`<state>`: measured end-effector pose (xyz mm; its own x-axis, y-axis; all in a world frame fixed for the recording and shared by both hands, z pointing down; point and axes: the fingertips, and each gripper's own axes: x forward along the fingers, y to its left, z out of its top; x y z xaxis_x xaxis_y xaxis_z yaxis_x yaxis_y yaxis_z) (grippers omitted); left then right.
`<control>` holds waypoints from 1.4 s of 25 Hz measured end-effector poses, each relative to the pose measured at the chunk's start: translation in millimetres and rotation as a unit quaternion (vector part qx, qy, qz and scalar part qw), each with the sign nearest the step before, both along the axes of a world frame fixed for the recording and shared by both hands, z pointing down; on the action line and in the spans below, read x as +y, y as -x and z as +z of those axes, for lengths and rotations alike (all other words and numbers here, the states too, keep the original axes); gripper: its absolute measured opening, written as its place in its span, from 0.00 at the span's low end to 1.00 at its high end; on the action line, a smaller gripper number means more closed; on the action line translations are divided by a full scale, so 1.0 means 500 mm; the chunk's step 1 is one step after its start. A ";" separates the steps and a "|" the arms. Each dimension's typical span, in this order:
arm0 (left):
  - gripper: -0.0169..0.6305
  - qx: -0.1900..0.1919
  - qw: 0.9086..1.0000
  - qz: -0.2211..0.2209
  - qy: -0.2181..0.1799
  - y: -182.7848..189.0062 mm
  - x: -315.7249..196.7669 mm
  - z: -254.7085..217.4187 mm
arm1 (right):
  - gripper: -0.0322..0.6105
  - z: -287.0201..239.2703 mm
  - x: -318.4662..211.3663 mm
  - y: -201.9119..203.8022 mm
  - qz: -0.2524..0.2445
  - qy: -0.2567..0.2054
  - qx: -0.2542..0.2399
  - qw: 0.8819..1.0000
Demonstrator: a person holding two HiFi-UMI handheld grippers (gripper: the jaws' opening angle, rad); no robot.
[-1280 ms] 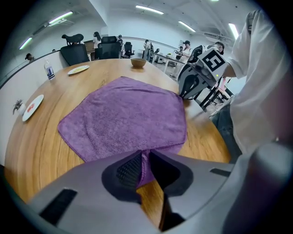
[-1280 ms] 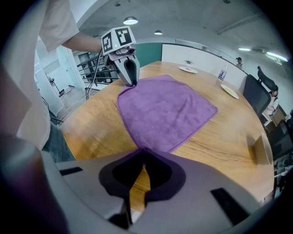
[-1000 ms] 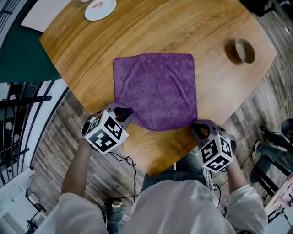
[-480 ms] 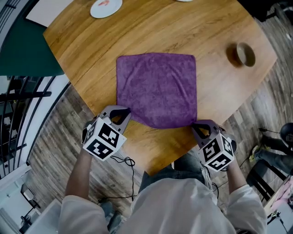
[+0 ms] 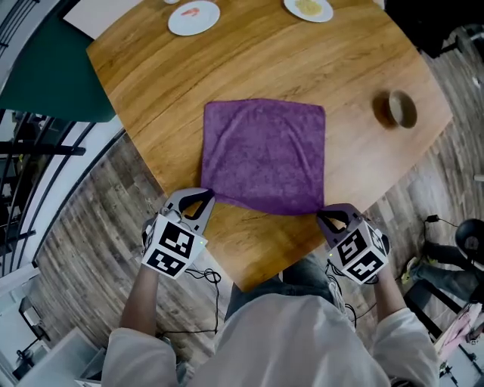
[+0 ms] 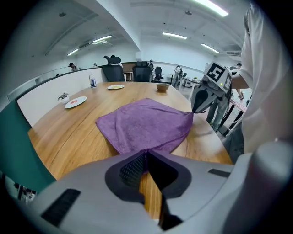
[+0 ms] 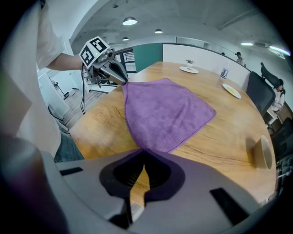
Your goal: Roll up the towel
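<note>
Head view is showing the purple towel (image 5: 265, 155) lying spread flat near the middle of the wooden counter (image 5: 302, 60), with its lower edge running close to the counter's lower rim. You are holding the left claw (image 5: 203, 198) at the towel's lower-left corner and the right claw (image 5: 327, 215) at its lower-right corner. Both marker cubes are sitting below the rim in the frame, over the wood-plank floor (image 5: 91, 227).

In the left gripper view, the left claw is clenched, its tips meeting on the nearest towel corner at the centre of the frame. The right claw is showing at the upper right of that frame, pinching the far corner.

In the right gripper view, the right claw is likewise clenched on the corner nearest it, and the cloth is fanning out from its tips toward the frame's upper middle. The left claw is gripping the other corner at the upper left there.

At the top of the head view, a white plate (image 5: 193, 17) and a second plate (image 5: 308, 7) are resting well apart from the towel. A brown round vessel (image 5: 398, 108) is sitting at the counter's right side.
</note>
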<state>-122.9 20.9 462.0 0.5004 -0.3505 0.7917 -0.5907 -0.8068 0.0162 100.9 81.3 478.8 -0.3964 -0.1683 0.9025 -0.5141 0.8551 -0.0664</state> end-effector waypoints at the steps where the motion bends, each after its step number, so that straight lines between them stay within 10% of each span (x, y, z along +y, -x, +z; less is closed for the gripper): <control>1: 0.06 0.001 1.000 -0.003 -0.001 0.001 0.000 0.000 | 0.07 -0.004 -0.002 0.001 -0.001 0.004 -0.004 1.000; 15: 0.06 0.026 0.999 -0.013 0.014 0.000 -0.020 -0.024 | 0.07 -0.017 0.013 0.005 -0.087 0.163 -0.041 0.982; 35: 0.06 0.006 0.998 -0.051 0.027 0.020 -0.090 0.010 | 0.07 -0.009 -0.111 0.000 -0.066 0.155 -0.059 0.984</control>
